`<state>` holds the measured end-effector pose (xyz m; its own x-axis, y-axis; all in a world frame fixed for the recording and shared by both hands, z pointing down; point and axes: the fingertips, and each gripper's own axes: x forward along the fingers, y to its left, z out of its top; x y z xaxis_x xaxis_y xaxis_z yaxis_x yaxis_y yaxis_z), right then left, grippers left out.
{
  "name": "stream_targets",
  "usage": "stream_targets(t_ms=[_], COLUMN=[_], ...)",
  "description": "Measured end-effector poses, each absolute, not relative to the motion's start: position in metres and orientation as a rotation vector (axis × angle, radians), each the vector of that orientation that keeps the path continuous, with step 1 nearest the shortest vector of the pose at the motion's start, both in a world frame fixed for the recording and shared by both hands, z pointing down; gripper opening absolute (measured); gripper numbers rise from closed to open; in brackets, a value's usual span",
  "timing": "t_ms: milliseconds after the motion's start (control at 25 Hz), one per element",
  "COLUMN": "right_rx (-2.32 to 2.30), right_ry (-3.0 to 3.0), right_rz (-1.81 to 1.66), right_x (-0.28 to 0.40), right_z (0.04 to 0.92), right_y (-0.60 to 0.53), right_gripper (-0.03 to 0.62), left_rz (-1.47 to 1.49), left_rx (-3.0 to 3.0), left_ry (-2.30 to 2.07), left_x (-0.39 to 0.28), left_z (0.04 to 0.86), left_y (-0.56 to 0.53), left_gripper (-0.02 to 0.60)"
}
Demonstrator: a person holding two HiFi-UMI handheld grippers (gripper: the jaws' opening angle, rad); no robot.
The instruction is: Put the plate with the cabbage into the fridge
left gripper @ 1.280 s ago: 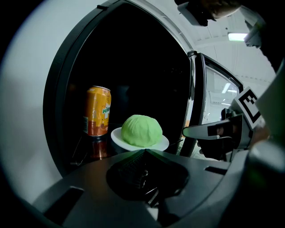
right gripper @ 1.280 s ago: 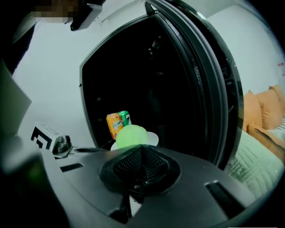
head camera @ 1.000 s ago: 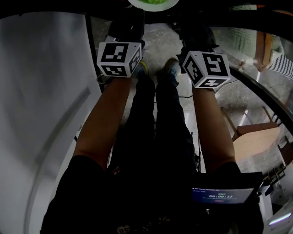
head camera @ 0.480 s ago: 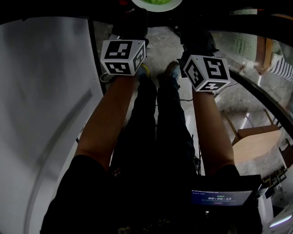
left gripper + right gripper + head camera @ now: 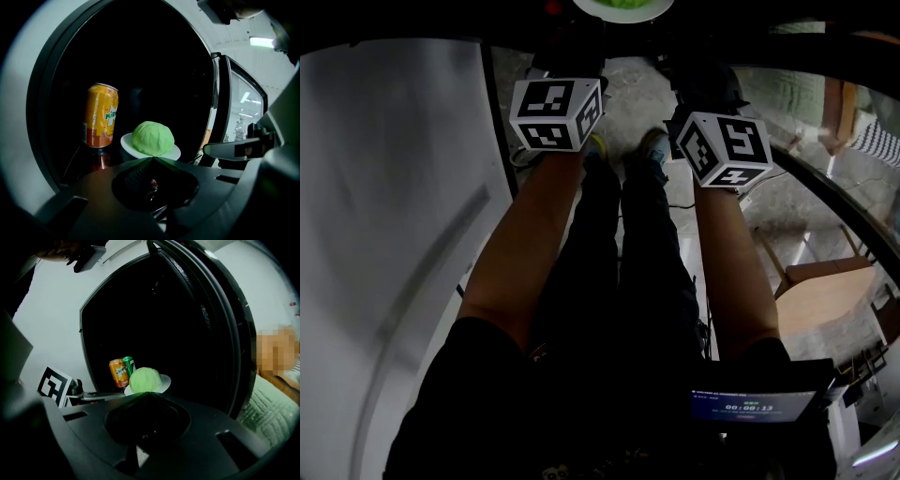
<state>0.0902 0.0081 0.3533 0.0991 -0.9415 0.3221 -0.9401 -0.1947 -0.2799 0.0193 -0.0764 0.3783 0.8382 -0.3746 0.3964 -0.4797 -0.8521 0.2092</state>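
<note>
Plate [image 5: 174,152] with the cabbage [image 5: 152,137] sits inside the fridge [image 5: 38,103], just past the tips of both sets of jaws, with the orange can [image 5: 100,115] beyond them to the left. My left gripper [image 5: 152,159] and right gripper [image 5: 145,394] each have their jaws pressed together on nothing. I judge the placing done, so I'd back both straight out, keeping the tips off the rim and clear of the can.

The cabbage [image 5: 152,138] sits on the plate [image 5: 174,153], which is inside the fridge [image 5: 140,61]. A can [image 5: 100,115] stands near the plate at its 10 o'clock, with a second can [image 5: 128,363] just behind the first. The fridge door [image 5: 236,112] stands at the plate's 3 o'clock. The left gripper [image 5: 152,160] and right gripper [image 5: 146,398] are side by side before the plate, at its 6 o'clock.
</note>
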Motion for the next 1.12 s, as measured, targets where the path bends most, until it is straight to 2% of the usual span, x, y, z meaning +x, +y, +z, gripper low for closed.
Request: stream_targets(t_ms=[600,1120], right_rx=[-2.444,-2.529], right_ry=[1.994,2.002], right_rz=[-0.461,-0.344], right_x=[0.08,0.059], right_z=[0.318,0.297], right_y=[0.056,0.058], right_gripper=[0.005,0.005], left_rz=[0.257,0.149], left_rx=[2.888,2.918], left_ry=[-0.704,-0.633], left_x=[-0.076,-0.086], left_z=[0.301,0.289], left_y=[-0.057,-0.055], left_gripper=[0.003,0.003])
